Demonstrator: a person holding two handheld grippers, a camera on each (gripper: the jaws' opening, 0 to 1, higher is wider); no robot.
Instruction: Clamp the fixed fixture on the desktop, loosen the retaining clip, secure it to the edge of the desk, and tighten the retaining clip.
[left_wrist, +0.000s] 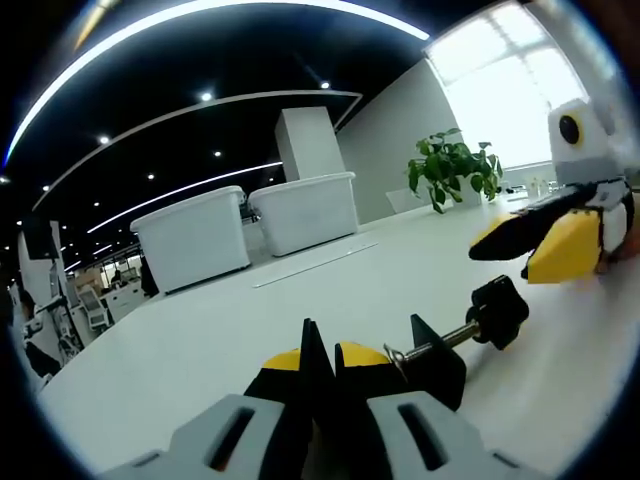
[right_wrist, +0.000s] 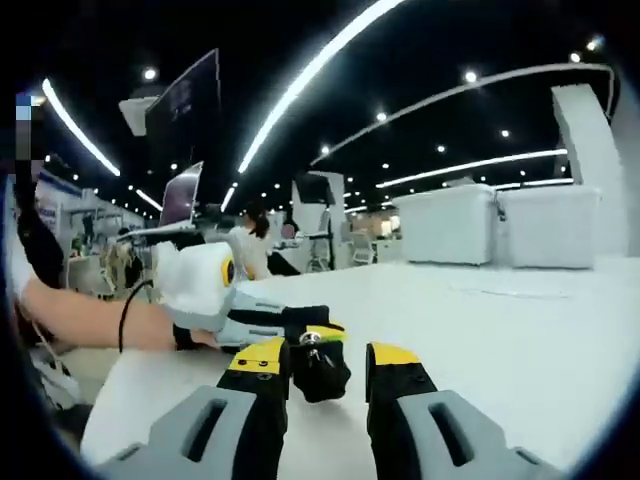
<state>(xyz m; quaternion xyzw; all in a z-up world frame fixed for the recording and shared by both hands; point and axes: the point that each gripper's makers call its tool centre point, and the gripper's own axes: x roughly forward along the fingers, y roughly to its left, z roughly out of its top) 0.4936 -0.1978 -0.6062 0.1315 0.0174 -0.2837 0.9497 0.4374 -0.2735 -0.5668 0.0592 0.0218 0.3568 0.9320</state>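
I look for writing first, and I can read no brand or label on any thing here; the far screens are too small and blurred.

In the left gripper view, my left gripper (left_wrist: 318, 352) rises from the bottom centre. Its two yellow-tipped jaws are pressed together with no gap, and they grip a part of the black clamp fixture (left_wrist: 440, 350), just right of the tips. The fixture lies on the white desk (left_wrist: 200, 340). Its threaded screw goes to the right and ends in a black knob (left_wrist: 500, 310), right of centre. At the right edge of the frame the right gripper (left_wrist: 535, 240) comes in, above the knob and apart from it.

Two white plastic storage bins (left_wrist: 250, 225) with lids stand side by side at the far end of the desk, left of centre. The lids are on, so I cannot tell what is inside. A green potted plant (left_wrist: 452, 168) stands at the upper right, near the bright window.

In the right gripper view, my right gripper (right_wrist: 328, 372) rises from the bottom centre with the jaws apart, and nothing is held. The black knob (right_wrist: 318, 368) sits in the gap between the tips; I cannot tell if the pads touch it. Behind it, the left gripper (right_wrist: 290, 325) comes from the left, held by a person's hand (right_wrist: 100, 320).
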